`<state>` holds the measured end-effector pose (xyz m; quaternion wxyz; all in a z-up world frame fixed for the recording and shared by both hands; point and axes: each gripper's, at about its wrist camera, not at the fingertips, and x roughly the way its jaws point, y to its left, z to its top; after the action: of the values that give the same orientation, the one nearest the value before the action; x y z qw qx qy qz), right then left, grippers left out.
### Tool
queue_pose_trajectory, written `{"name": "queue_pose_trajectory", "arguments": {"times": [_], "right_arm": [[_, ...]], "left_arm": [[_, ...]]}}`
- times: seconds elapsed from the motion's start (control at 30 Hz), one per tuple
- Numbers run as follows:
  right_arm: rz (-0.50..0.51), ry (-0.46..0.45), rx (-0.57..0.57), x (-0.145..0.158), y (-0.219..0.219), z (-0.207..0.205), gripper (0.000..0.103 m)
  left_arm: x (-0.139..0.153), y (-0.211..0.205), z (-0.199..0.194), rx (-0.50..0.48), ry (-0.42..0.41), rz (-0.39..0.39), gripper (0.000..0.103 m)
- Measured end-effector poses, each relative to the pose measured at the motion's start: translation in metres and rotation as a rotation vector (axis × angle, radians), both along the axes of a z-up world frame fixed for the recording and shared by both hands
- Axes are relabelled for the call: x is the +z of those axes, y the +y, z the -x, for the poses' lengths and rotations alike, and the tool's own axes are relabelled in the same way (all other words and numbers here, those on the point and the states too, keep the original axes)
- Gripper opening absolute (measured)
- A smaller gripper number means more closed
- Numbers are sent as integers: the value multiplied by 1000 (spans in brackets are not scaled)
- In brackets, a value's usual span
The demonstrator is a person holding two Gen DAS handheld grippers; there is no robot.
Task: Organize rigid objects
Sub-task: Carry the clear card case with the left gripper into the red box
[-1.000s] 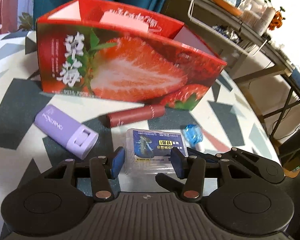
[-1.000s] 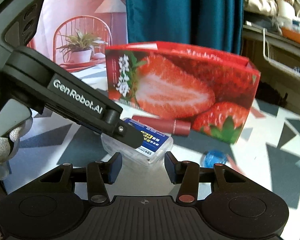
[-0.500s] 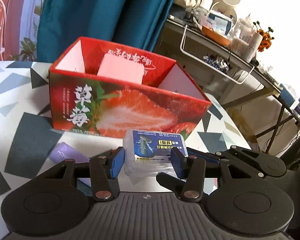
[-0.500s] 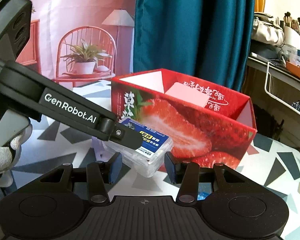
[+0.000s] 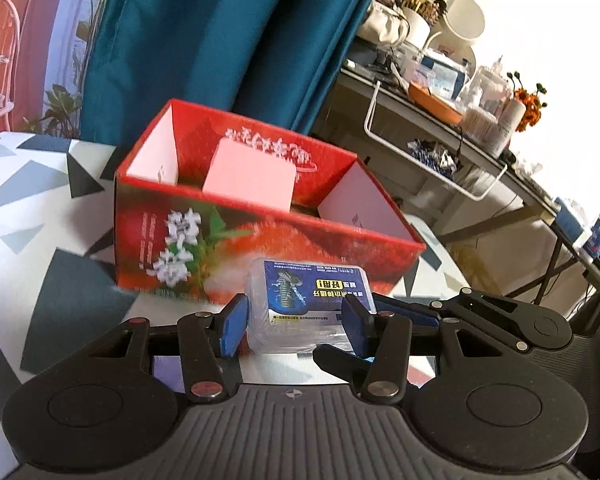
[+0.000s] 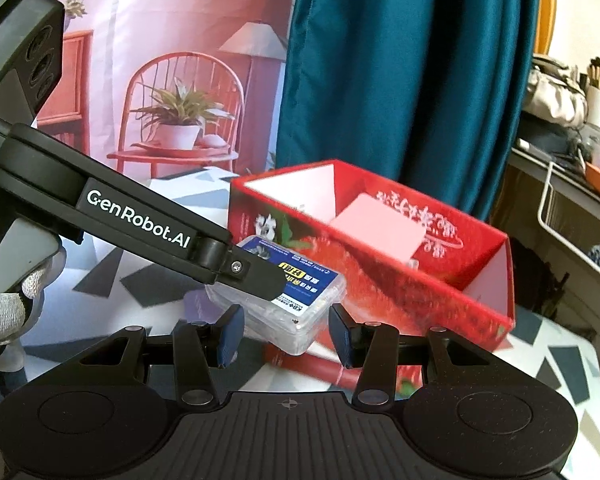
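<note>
My left tongs point(image 5: 294, 322) clamp the clear plastic case point(image 5: 308, 304) above the triangle-patterned counter point(image 5: 32, 216), before the strawberry box point(image 5: 260, 216); right tongs point(image 6: 284, 334) parted, empty. Teal curtain point(image 5: 220, 40) behind.

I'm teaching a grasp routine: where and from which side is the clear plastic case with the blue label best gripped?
Grip the clear plastic case across its two short side walls, coming in level from its near long edge, as the left tool does now. The case is flat and rectangular, so those parallel walls fit the pads.
</note>
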<state>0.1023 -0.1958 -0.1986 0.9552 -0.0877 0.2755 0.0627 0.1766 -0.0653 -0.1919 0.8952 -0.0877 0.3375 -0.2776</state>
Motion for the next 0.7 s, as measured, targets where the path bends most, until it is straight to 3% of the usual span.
{"name": "queue_pose_trajectory", "arguments": {"times": [0.2, 0.4, 0.7], "right_arm": [[0, -14, 28, 21, -11, -28, 43], [4, -7, 14, 41, -38, -59, 43], [-71, 73, -84, 22, -102, -97, 45]], "left_arm": [[20, 1, -28, 24, 13, 48, 53], [37, -23, -65, -26, 7, 42, 53], [11, -76, -123, -65, 139, 43, 54]]}}
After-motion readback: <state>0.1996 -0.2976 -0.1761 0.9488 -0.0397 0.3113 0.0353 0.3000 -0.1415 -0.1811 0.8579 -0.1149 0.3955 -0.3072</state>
